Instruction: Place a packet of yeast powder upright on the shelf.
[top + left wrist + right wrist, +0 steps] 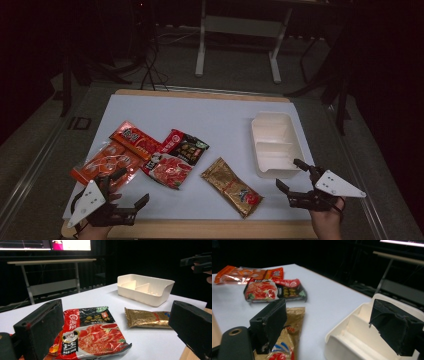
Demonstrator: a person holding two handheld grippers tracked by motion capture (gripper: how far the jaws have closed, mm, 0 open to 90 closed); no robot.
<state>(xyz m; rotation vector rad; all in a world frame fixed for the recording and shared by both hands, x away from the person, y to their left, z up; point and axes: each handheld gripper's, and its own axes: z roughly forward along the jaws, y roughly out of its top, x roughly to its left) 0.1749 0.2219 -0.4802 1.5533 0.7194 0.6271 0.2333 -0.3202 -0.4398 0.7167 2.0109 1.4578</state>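
**Both jaws spread, packets waiting to be sorted into the tray**

I am holding my left gripper (pixel 131 186) low at the near-left corner of the white surface (pixel 220 117), its jaws spread wide with nothing between them. I am keeping it there because the cluster of packets is lying just ahead of it. Farthest left, the orange clear-window packet (pixel 102 163) is resting flat with the orange-red packet (pixel 134 140) overlapping its far edge. Beside those, the red soup-base packet (pixel 93 336) is lying face up right in front of my left jaws, partly covering the dark red-and-black packet (pixel 186 146) behind it; they are overlapping, so I am judging that the top one has to come off first.

Moving toward the middle, the gold packet (pixel 231 186) is lying by itself, slanted, well apart from the cluster and near the front edge. Sitting alone like that, it is looking like the easiest pick, and it is the one closest to my right side.

Further right, the white divided tray (pixel 272 145) is standing open and empty-looking near the right edge, its partitions facing up, presumably as the place the packets are going. My right gripper (pixel 292 176) is hovering just at the tray's near corner, its jaws also spread and pinching nothing, sitting between the gold packet and the tray so either is within a short reach
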